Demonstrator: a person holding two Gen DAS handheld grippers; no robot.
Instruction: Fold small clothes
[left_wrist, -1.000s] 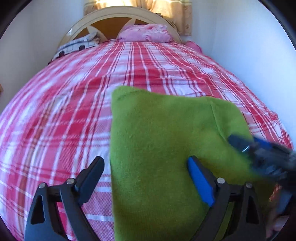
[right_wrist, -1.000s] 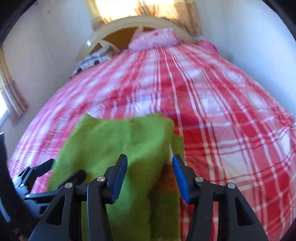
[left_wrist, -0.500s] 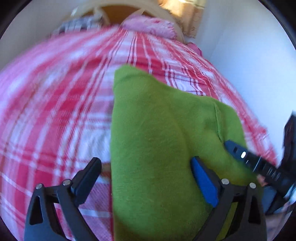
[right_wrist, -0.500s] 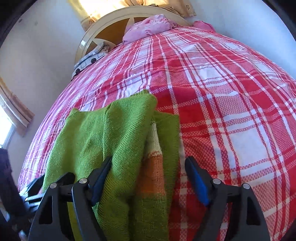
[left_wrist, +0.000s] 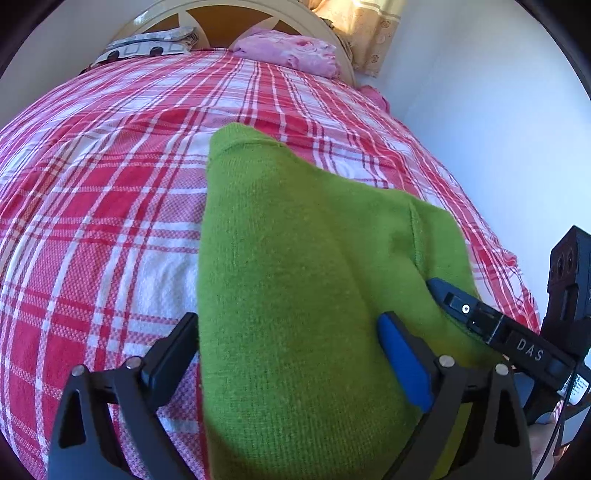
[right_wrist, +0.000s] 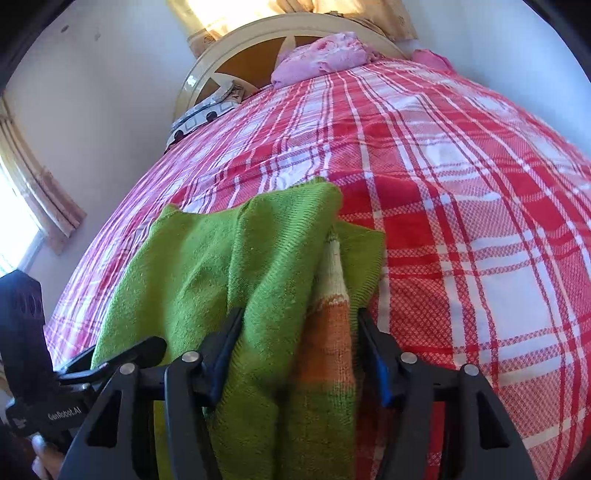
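Green jumper bunched in both claws, and a slip looks likely.

The left gripper (left_wrist: 288, 354) stands spread, its jaws flanking the green knitted jumper (left_wrist: 303, 280) without pinching it; the right gripper (right_wrist: 299, 350), jaws just closing, straddles the gathered layers, though whether it grips yet I can't tell. Loose folds could slide apart. It lies near on the red checked bedspread (left_wrist: 110, 206), pink pillow (left_wrist: 291, 51) far by the headboard (right_wrist: 229, 62).

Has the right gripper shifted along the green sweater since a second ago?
No. Right gripper stays by the green sweater seam in the left wrist view; its jaws have just been closing, sweater between them.
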